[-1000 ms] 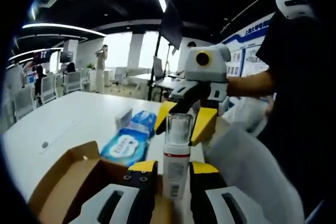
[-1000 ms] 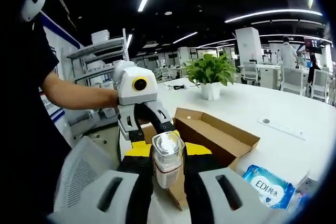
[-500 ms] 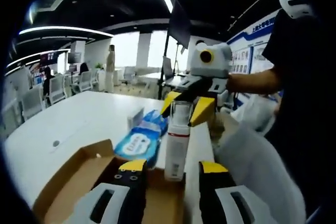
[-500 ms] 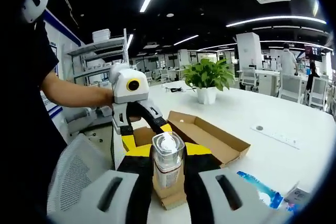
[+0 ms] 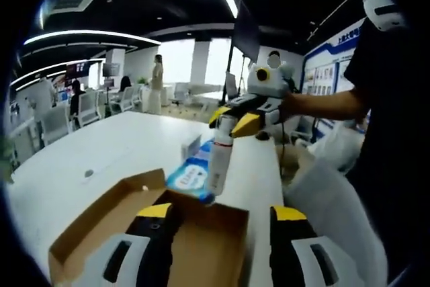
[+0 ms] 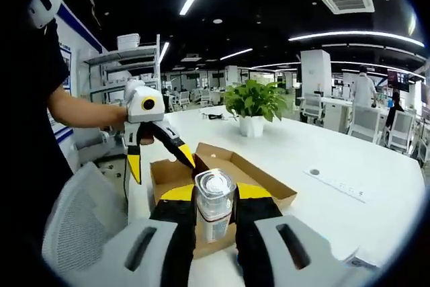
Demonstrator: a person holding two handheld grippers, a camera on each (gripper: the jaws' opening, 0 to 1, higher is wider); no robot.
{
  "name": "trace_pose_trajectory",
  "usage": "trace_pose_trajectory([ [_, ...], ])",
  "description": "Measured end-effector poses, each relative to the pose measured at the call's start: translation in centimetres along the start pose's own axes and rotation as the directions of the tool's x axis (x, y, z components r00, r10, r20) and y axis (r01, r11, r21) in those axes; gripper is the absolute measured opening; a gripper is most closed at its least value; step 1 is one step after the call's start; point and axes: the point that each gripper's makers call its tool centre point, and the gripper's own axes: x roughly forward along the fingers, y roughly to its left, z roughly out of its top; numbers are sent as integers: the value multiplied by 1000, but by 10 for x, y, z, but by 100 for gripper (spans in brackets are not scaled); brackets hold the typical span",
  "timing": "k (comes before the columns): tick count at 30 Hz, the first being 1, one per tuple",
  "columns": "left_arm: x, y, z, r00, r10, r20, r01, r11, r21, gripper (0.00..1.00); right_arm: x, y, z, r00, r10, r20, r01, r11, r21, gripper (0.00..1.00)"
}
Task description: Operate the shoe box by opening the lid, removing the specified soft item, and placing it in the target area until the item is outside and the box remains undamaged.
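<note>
Our left gripper (image 5: 220, 214) hangs wide open over the open shoe box (image 5: 101, 230), jaws spread either side of it, likely to steady it. Beyond it, our right gripper (image 6: 208, 196) clamps the pump bottle (image 6: 213, 201) by its upper part, lifted clear of the box, wet-wipes pack (image 5: 191, 178) lying just behind on the table (image 5: 80, 152).

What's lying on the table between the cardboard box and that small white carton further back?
In the left gripper view, a blue pack of wet wipes lies flat on the white table, between the open cardboard box and the small white carton.
</note>
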Motion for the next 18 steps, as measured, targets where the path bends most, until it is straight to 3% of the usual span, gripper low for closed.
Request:
trace_pose_trajectory([
  [18,-40,25,-15,987,158,8,-157,985,-72,76,6,-60,-16,1000,0,-31,-1,999,-53,19],
])
